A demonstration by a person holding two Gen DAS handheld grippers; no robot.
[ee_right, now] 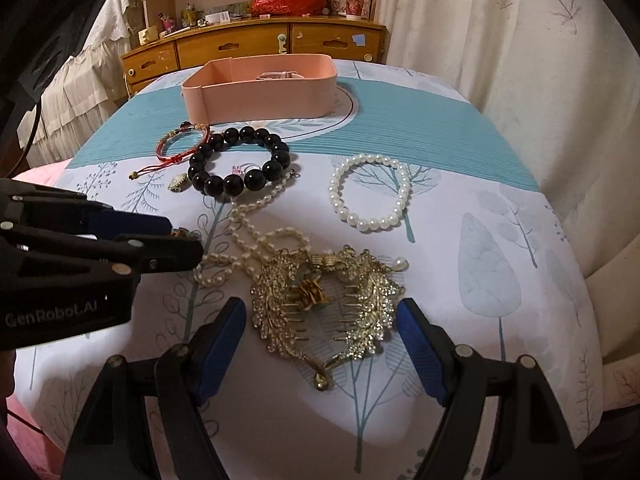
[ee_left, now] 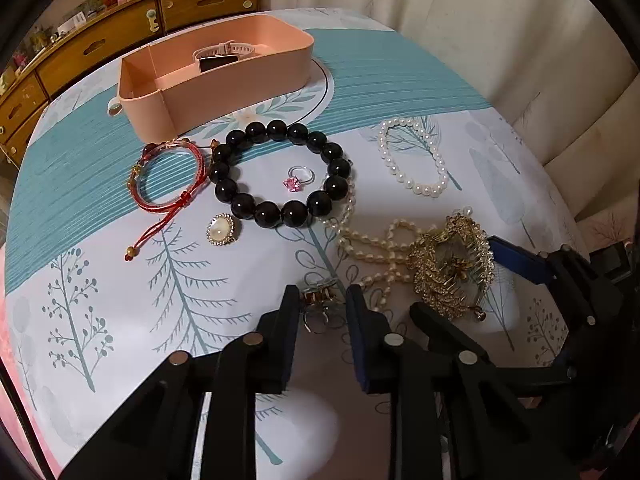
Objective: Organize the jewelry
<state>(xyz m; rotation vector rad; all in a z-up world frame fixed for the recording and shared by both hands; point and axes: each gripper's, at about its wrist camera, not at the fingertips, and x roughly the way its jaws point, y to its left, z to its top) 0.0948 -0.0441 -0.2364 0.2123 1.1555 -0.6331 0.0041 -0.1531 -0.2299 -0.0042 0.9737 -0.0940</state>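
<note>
My left gripper [ee_left: 322, 300] has its jaws close on either side of a silver ring with amber stones [ee_left: 320, 305] lying on the table; I cannot tell whether the pads touch it. My right gripper [ee_right: 322, 312] is open, its fingers either side of a gold rhinestone hair claw [ee_right: 326, 306], which also shows in the left wrist view [ee_left: 452, 264]. A pearl necklace [ee_right: 248, 236] trails from the claw. A black bead bracelet [ee_left: 280, 174] encircles a pink-stone ring [ee_left: 298, 180]. A pink organizer box [ee_left: 216, 76] holds a watch [ee_left: 222, 56].
A red cord bracelet [ee_left: 168, 178], a gold-rimmed pearl ring [ee_left: 222, 230] and a white pearl bracelet [ee_left: 414, 156] lie on the tree-patterned tablecloth [ee_left: 100, 300]. A wooden drawer unit [ee_right: 256, 46] stands behind the table, curtains [ee_right: 500, 20] to the right.
</note>
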